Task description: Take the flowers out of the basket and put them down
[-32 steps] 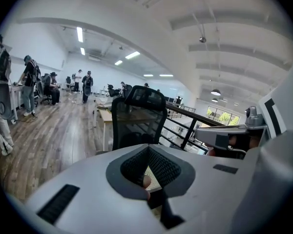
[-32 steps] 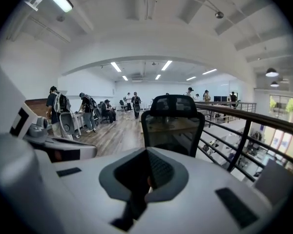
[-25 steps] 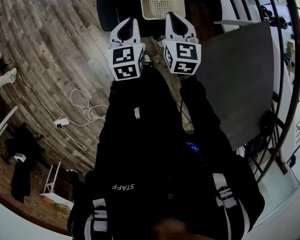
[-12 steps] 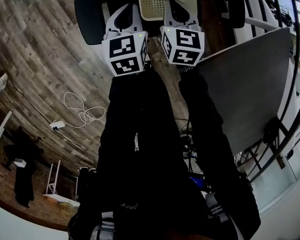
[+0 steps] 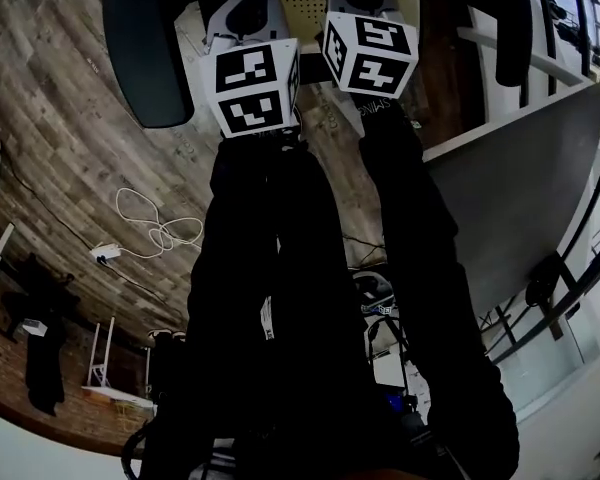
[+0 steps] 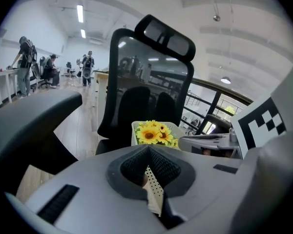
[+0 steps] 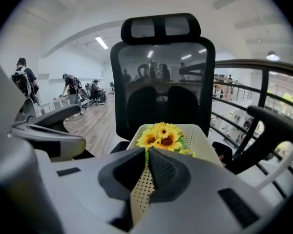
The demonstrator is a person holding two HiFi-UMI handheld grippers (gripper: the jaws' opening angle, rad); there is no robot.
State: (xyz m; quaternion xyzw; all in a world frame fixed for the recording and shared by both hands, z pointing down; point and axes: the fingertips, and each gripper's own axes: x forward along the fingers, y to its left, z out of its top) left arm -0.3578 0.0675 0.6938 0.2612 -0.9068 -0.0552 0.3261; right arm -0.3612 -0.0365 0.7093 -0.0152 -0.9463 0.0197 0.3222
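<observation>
Yellow artificial sunflowers [image 7: 161,136] with green leaves stand bunched inside a cream perforated plastic basket [image 7: 205,139]. The basket rests on the seat of a black mesh-backed office chair [image 7: 163,72]. Both grippers are side by side, close to the basket's near side and pointing at the flowers. The left gripper [image 6: 148,150] has its jaws clenched together on nothing. The right gripper [image 7: 147,151] is likewise closed and empty. A grey tabletop [image 5: 520,198] lies to the right.
</observation>
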